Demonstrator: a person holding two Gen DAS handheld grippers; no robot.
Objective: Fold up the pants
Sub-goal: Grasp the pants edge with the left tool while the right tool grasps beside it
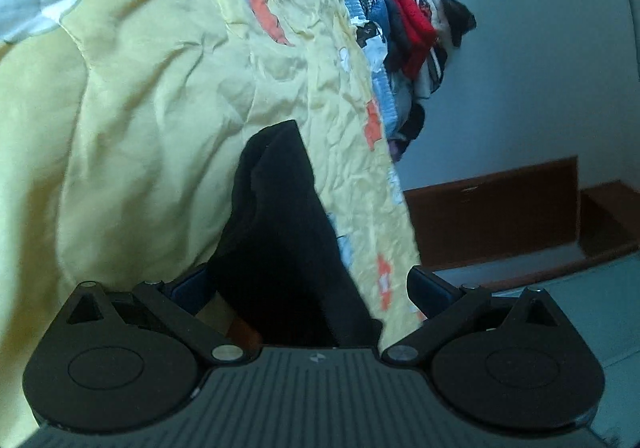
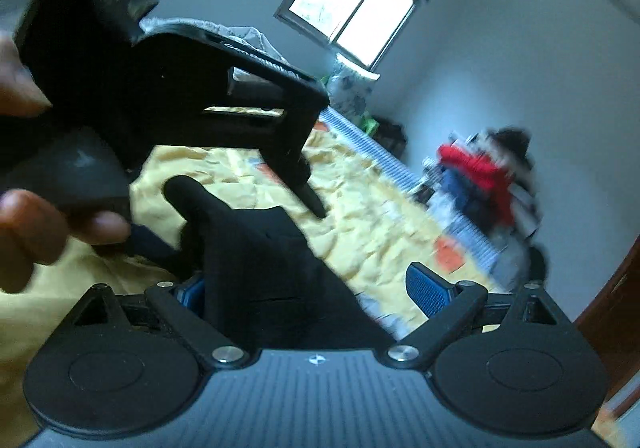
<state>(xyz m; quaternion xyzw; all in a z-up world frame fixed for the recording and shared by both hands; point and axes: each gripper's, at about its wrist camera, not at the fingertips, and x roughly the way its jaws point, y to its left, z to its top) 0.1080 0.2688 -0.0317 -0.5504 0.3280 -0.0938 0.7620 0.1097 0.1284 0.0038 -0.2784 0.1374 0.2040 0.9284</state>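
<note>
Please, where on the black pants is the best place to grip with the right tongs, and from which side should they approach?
Probably the flat band of the black pants lying between the open right tongs. Approach forward and low over the yellow bedsheet, one finger on each side. The cloth there looks flat and layered, whereas the far end bunches up.

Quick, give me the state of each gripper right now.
Left gripper: jaws wide open, black pants lying between them, not pinched.
Right gripper: jaws wide open, black pants between them, not clamped.
</note>
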